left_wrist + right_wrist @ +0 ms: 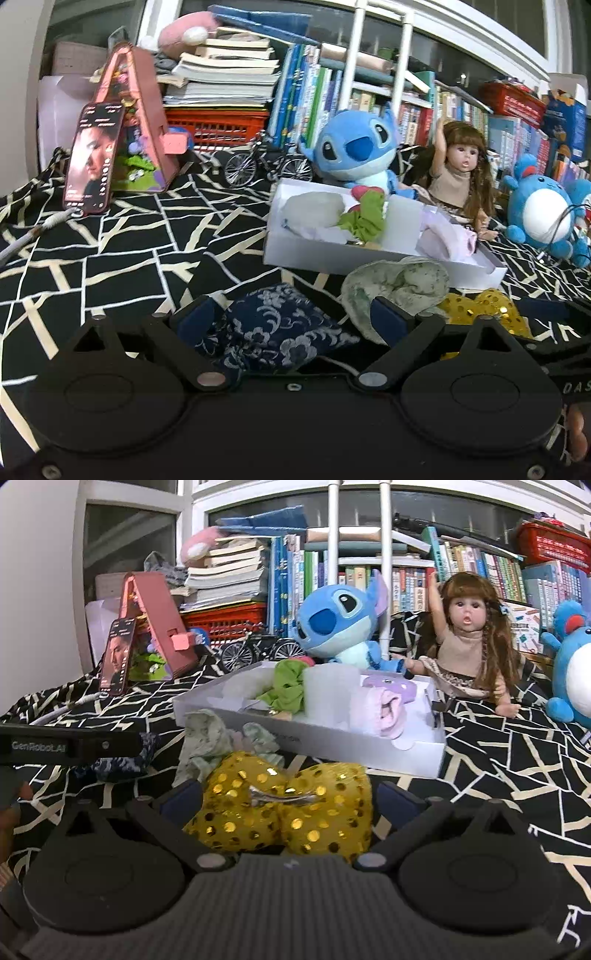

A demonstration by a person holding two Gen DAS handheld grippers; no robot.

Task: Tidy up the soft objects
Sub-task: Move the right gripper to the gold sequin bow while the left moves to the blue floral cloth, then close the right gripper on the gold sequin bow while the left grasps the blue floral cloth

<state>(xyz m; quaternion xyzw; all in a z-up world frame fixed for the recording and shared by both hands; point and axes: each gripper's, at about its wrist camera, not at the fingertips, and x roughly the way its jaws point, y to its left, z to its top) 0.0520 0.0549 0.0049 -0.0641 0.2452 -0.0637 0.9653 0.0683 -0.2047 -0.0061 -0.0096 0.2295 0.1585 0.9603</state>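
A navy floral cloth piece [273, 328] lies on the black patterned bedspread between the wide-apart fingers of my left gripper [291, 314], which is open. A pale green scrunchie [399, 284] lies just beyond its right finger. My right gripper [288, 801] is open around a yellow sequinned bow [284, 808] with a metal clip on top. The white tray [332, 738] stands behind, holding a green cloth [288, 690], a pale cloth and a lilac soft item [388, 705]. The green scrunchie [214, 738] and the navy cloth [122, 760] also show in the right wrist view.
A Stitch plush [354, 151], a doll [461, 173] and a blue round plush [543, 214] sit behind the tray. A phone [92, 158] leans on a pink house-shaped case [144, 122]. A model bicycle [266, 162], a red basket and stacked books line the back.
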